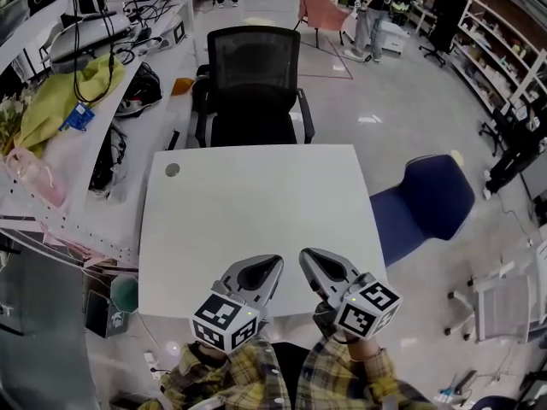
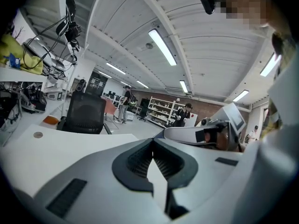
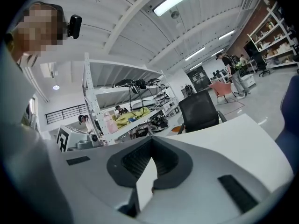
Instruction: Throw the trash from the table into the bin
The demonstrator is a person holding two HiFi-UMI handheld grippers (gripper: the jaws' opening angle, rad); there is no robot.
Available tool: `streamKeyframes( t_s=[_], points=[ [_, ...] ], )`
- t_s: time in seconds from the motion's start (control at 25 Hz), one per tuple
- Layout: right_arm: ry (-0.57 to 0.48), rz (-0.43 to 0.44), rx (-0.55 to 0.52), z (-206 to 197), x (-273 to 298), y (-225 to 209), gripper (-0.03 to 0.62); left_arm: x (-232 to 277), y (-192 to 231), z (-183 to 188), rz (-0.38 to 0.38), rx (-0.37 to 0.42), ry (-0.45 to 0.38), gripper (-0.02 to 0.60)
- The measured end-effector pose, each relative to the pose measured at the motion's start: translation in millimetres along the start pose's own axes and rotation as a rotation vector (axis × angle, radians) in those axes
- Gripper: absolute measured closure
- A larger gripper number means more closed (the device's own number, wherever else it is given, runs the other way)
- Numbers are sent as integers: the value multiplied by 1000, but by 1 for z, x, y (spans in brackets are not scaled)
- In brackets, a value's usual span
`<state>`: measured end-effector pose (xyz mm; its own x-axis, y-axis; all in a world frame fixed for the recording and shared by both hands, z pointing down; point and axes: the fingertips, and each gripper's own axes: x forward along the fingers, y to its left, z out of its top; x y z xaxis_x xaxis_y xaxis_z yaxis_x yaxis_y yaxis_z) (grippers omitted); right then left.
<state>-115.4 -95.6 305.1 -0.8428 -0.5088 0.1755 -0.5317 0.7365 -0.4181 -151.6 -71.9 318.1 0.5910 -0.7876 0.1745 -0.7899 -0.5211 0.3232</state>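
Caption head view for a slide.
Grey left gripper and right gripper, shut, empty, over white square table; black mesh chair beyond.

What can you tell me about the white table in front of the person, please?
The white table has a squarish, level top with rounded corners, smooth and matte, like laminate. A small grey round disc sits near its far left corner; nothing else shows on it. A black mesh chair stands at its far edge and a blue chair by its right side. The left gripper and right gripper, both shut, are over its near edge; contact cannot be told.
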Motion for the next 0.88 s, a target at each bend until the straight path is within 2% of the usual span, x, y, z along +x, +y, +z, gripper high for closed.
streamKeyframes(
  t_s=[0.88],
  points=[
    [35,29,-9,-11,11,7,595,-5,2,-6,-3,7,16,574]
  ],
)
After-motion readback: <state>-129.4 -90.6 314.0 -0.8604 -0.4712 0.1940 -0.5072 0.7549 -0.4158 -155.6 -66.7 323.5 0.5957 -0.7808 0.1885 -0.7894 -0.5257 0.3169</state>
